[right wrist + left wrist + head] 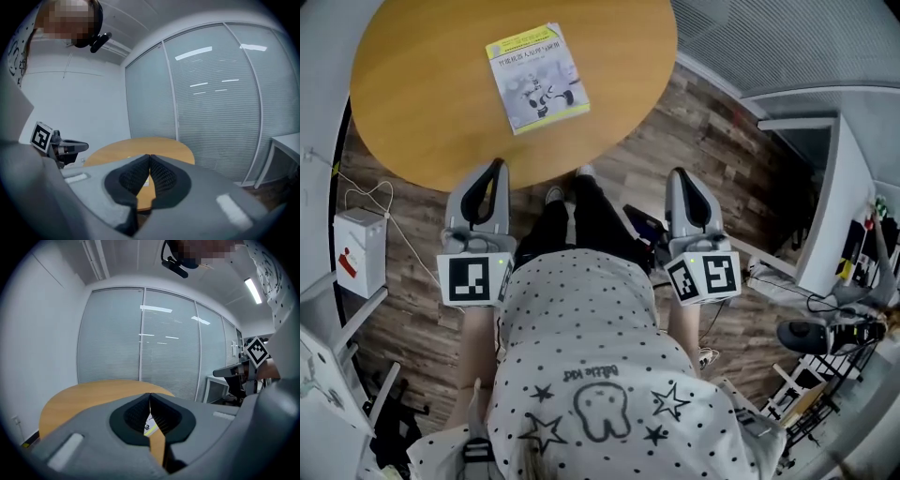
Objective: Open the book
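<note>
A closed book (537,78) with a pale cover and a yellow-green edge lies flat on the round wooden table (422,103), toward its far side. My left gripper (496,169) is shut and empty, with its tip at the table's near edge, well short of the book. My right gripper (677,175) is shut and empty too, over the floor to the right of the table. In the left gripper view the pads of the left gripper (150,395) meet, and a sliver of the book (149,428) shows below them. In the right gripper view the right gripper (149,157) points at the table (140,145).
A white box (358,242) with cables stands on the wooden floor to the left of the table. A white desk (825,206) and a chair base (811,336) are at the right. Blinds (159,348) cover the glass wall behind the table. The person's legs (581,220) are between the grippers.
</note>
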